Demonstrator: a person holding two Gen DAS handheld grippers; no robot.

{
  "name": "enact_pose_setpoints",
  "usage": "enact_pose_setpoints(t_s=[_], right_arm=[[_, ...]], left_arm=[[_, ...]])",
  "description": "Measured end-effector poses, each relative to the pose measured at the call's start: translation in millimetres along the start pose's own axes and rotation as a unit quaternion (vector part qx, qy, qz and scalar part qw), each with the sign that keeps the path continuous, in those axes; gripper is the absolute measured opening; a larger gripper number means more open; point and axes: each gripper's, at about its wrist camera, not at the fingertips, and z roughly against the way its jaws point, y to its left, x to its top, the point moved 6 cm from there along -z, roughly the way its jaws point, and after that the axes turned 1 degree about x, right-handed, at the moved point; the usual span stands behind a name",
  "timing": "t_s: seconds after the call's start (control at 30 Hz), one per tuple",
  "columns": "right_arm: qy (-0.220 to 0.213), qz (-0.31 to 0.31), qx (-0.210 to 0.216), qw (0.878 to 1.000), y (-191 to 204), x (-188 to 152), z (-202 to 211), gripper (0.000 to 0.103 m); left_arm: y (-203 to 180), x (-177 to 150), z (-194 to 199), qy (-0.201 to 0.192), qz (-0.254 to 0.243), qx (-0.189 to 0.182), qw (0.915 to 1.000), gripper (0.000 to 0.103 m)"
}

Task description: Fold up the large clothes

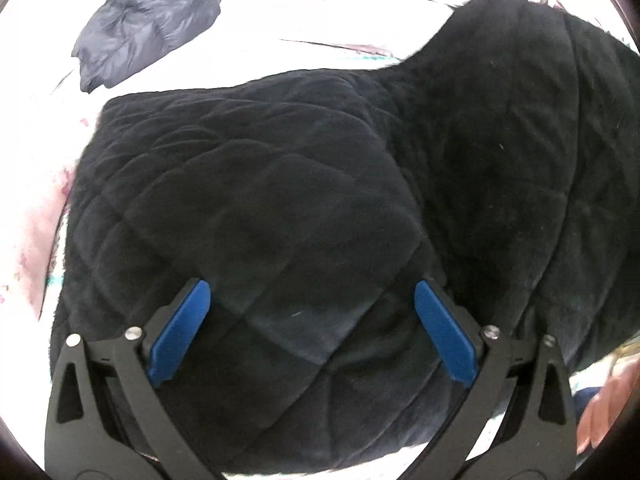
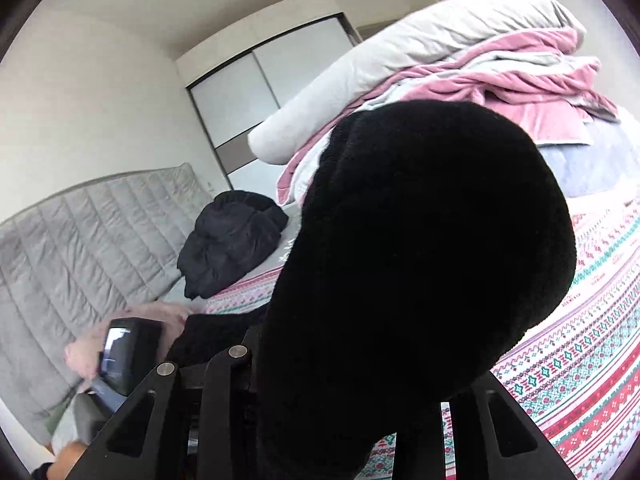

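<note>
A large black quilted fleece garment (image 1: pixel 304 184) lies spread on the bed, one part folded over its middle. My left gripper (image 1: pixel 310 300) is open just above its near part, blue pads (image 1: pixel 180 332) on either side of a fold and holding nothing. In the right wrist view a thick bunch of the same black garment (image 2: pixel 420 260) rises from between my right gripper's arms and hides the fingertips. My right gripper (image 2: pixel 344 412) is shut on this bunch and holds it above the bed.
The patterned bedspread (image 2: pixel 580 360) covers the bed. A dark puffy jacket (image 1: pixel 148 24) lies at the far side; it also shows in the right wrist view (image 2: pixel 228 240). Pink and white bedding (image 2: pixel 460 64) is piled at the back. A grey padded headboard (image 2: pixel 80 248) stands left.
</note>
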Motion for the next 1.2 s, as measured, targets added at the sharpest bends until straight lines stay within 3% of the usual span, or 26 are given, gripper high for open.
enact_pose_setpoints(t_s=[0.17, 0.3, 0.5, 0.63, 0.7, 0.83, 0.9, 1.0, 1.2], right_arm=[[-0.004, 0.004, -0.003, 1.000, 4.8, 3.0, -4.1, 0.033], [-0.007, 0.039, -0.004, 0.999, 24.6, -0.6, -6.6, 0.033], [-0.012, 0.075, -0.006, 0.997, 34.9, -0.8, -4.5, 0.033], [-0.007, 0.060, -0.008, 0.998, 25.8, 2.8, -7.5, 0.033], [-0.008, 0.059, -0.008, 0.998, 28.4, 2.3, -9.6, 0.033], [-0.014, 0.103, -0.012, 0.995, 45.6, -3.6, -9.8, 0.033], [-0.021, 0.135, -0.016, 0.991, 53.1, -5.5, -7.2, 0.033], [-0.026, 0.160, -0.019, 0.987, 55.9, -4.5, -4.1, 0.033], [-0.035, 0.223, -0.039, 0.973, 71.0, -5.4, -5.1, 0.033]], left_arm=[[-2.4, -17.2, 3.5, -0.002, -0.020, 0.010, 0.9997, 0.102], [-18.7, -32.5, -9.9, -0.020, -0.066, 0.076, 0.9947, 0.102], [-6.3, -31.6, -1.9, -0.009, -0.069, 0.067, 0.9953, 0.101], [-1.5, -45.5, 14.1, -0.026, -0.094, 0.101, 0.9901, 0.101], [-4.9, -58.7, 1.1, -0.011, -0.096, 0.090, 0.9913, 0.101], [-12.4, -67.2, -20.9, -0.022, -0.118, 0.125, 0.9848, 0.102], [-9.6, -64.5, -15.7, -0.009, -0.117, 0.115, 0.9865, 0.101], [13.3, -60.0, 7.5, -0.001, -0.081, 0.065, 0.9946, 0.101], [96.3, -52.1, 61.3, -0.045, 0.030, 0.004, 0.9985, 0.101]])
